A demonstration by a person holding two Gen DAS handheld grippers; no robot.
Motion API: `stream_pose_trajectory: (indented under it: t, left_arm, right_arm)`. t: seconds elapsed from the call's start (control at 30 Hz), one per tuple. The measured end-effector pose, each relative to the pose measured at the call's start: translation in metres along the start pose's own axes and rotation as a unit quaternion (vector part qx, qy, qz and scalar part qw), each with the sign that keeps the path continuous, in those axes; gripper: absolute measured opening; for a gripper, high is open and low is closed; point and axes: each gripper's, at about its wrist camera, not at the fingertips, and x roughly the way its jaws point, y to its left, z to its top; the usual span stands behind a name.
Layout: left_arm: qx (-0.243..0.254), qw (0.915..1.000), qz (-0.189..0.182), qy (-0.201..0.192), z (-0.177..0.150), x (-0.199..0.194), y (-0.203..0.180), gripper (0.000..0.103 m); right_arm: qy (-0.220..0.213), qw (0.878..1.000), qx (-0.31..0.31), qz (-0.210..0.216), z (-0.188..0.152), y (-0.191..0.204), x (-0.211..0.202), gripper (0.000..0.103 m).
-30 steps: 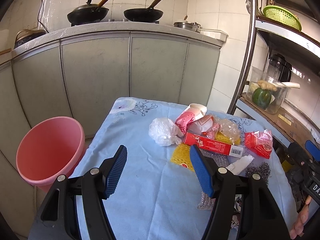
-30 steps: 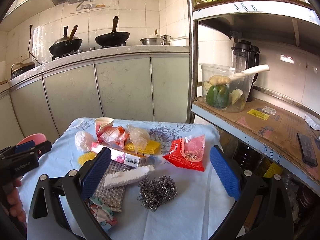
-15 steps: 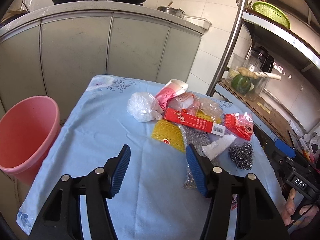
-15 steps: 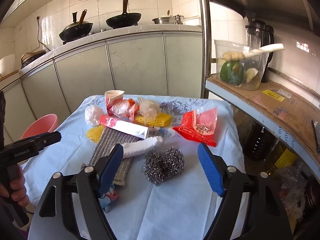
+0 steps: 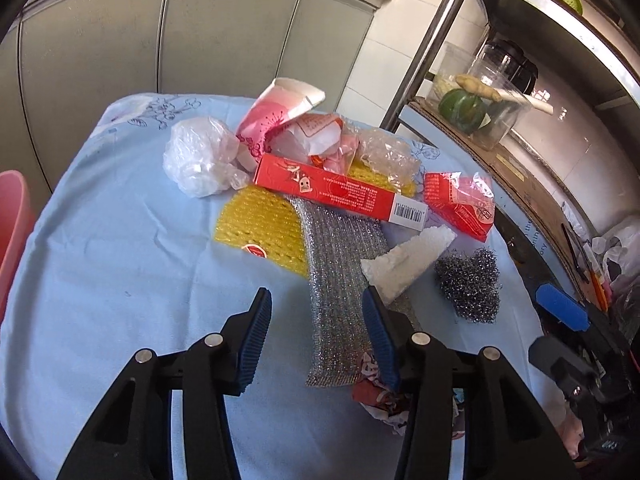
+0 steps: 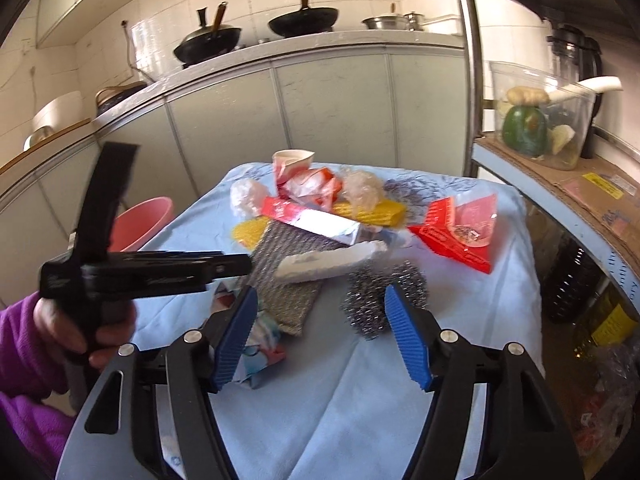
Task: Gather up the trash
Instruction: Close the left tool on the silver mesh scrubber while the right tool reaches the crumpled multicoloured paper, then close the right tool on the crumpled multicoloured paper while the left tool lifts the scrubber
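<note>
Trash is piled on the blue tablecloth [image 5: 120, 240]: a red box [image 5: 340, 192], a white plastic bag [image 5: 200, 156], a pink paper cup [image 5: 280, 108], a yellow mesh pad [image 5: 260, 228], a silver mesh cloth [image 5: 340, 264], a white foam piece [image 5: 404, 260], steel wool [image 5: 472, 280] and a red packet [image 5: 460, 200]. My left gripper [image 5: 316, 320] hovers over the near end of the silver cloth, its jaws closing with nothing pressed between them. My right gripper [image 6: 320, 320] is closing too, above bare cloth between a crumpled wrapper [image 6: 260, 340] and the steel wool [image 6: 380, 300].
A pink bucket [image 6: 140, 220] stands on the floor left of the table. Grey cabinets run behind it. A metal shelf [image 6: 560, 184] with a clear tub of vegetables is close on the right. A hand in a purple sleeve [image 6: 24, 340] holds the left gripper.
Both views have tipped down toward the table. The left gripper has come forward and lower, over the silver cloth. Both pairs of jaws stand narrower than before.
</note>
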Motion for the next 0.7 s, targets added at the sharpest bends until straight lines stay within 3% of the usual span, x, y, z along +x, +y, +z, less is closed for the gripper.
stream_pose_trajectory:
  t: [0.1,0.17,0.4,0.7]
  left_arm:
    - [-0.008,0.9997,-0.014,0.018,0.000,0.012,0.000,0.032]
    - [-0.011,0.9993,-0.024,0.026,0.000,0.017,0.001,0.010]
    - [-0.006,0.9994,-0.033,0.002,-0.001,-0.003,0.002,0.006]
    - [0.004,0.9989,-0.042,-0.022,-0.006,-0.034,0.006,0.006]
  right_arm:
    - [0.009,1.000,-0.006,0.019,-0.002,0.004,0.001,0.063]
    - [0.016,0.999,-0.010,0.029,-0.004,0.006,0.003,0.063]
    - [0.047,0.996,-0.036,0.069,-0.006,0.023,0.013,0.063]
    - [0.100,0.990,-0.061,0.082,-0.012,0.039,0.034,0.063]
